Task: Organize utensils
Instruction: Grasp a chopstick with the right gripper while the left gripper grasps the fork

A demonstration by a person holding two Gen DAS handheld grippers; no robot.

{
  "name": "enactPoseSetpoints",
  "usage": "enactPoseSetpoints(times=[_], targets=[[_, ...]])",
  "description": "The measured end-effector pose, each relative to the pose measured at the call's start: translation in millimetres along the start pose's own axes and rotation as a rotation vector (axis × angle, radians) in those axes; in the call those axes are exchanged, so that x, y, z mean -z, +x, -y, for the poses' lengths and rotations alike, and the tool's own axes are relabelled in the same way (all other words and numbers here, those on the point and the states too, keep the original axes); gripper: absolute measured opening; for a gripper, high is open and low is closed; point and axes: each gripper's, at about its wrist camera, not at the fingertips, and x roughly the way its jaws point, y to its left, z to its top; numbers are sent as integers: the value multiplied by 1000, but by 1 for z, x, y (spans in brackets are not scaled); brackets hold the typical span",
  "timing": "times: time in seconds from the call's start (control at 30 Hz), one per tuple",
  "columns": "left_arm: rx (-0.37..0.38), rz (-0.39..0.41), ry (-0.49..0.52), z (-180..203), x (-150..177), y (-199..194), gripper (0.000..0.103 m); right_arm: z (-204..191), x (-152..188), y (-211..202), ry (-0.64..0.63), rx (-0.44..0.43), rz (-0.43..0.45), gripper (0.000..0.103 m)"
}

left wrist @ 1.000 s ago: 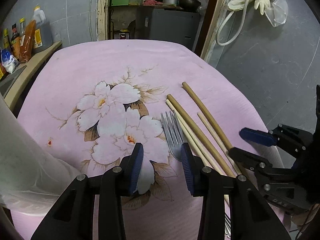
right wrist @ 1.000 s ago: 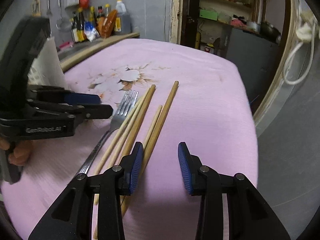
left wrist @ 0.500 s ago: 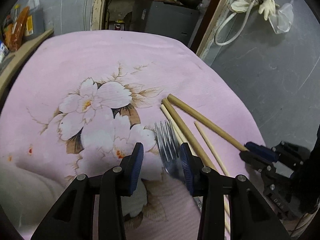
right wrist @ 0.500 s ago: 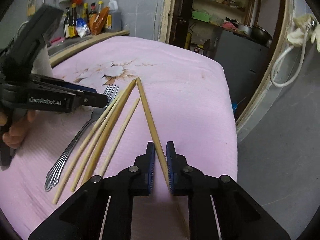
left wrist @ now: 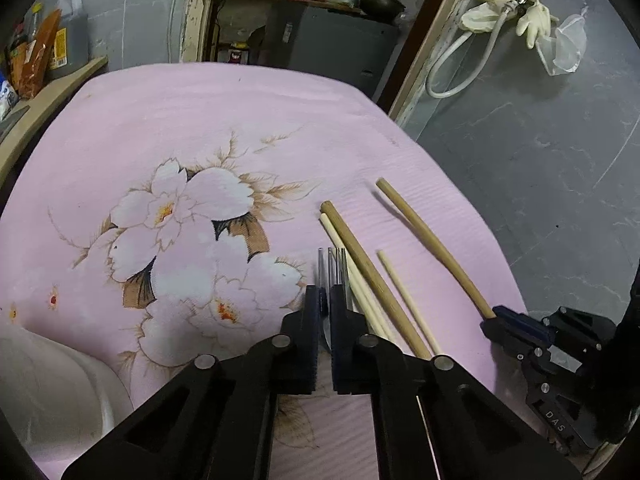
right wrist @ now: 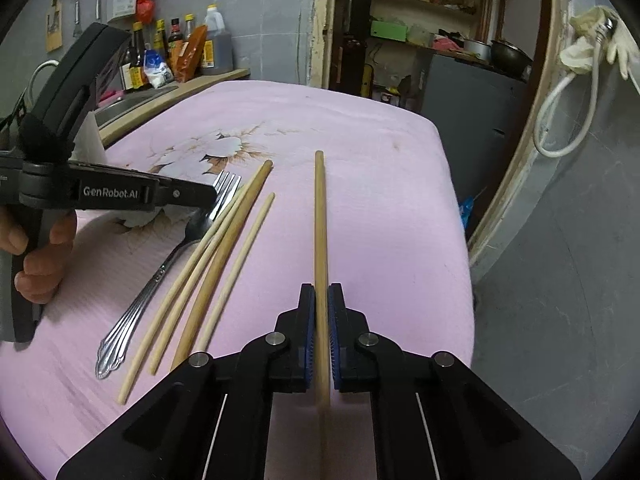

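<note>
My right gripper (right wrist: 319, 320) pinches a dark chopstick (right wrist: 320, 216) lying right of the fork (right wrist: 160, 272) on the pink tabletop (right wrist: 384, 208), while my left gripper (left wrist: 324, 308) clamps the fork's head.

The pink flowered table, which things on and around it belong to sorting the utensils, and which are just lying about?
Part of the job:
- silver metal fork, in the shut left gripper
- dark brown wooden chopstick, clamped in the right gripper
- second dark chopstick
- three pale thin chopsticks

Just lying about:
- sauce bottles on the counter
- rubber gloves on the wall
- white hose
</note>
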Motion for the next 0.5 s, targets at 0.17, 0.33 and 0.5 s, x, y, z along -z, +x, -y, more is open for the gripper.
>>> enactPoseSetpoints(times=[0.17, 0.33, 0.5], targets=[[-14, -8, 38, 11, 8, -4, 1, 6, 8, -9, 49, -51, -25, 5], [3, -16, 40, 11, 12, -5, 1, 6, 5, -4, 56, -100, -71, 6], [31, -55, 12, 1, 10, 2, 3, 4, -11, 8, 41, -109, -79, 7]])
